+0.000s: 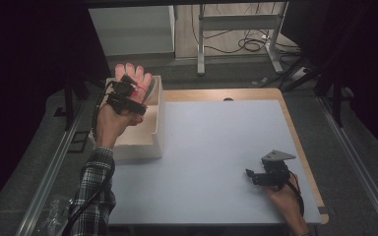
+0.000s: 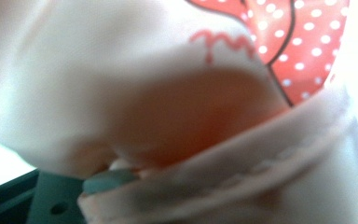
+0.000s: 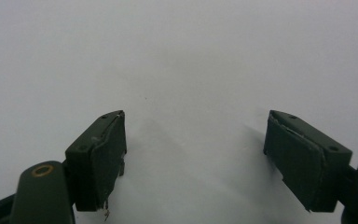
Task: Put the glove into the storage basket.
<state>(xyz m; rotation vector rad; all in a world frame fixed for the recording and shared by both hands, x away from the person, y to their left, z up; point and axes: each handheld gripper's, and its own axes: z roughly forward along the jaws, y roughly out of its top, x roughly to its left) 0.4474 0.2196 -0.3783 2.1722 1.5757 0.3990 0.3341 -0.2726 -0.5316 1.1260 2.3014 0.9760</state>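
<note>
A pale pink cloth (image 2: 177,93) with a stitched hem and a red, white-dotted print sits right against the left gripper view's camera. Its fabric is pinched at a grey-green jaw pad (image 2: 109,179). From the high view, my left gripper (image 1: 128,93) is raised over the open white box (image 1: 158,129) at the table's left, with the pink cloth (image 1: 134,73) bunched above it. My right gripper (image 1: 254,176) rests low over the pale blue mat (image 1: 211,147) near the front right. It is open (image 3: 193,154), with nothing between its fingers (image 3: 98,158).
The mat covers most of a wooden table (image 1: 295,132). The box stands at the mat's left edge. Behind the table are a metal frame (image 1: 236,29) and cables on the floor (image 1: 251,44). Dark curtains close both sides.
</note>
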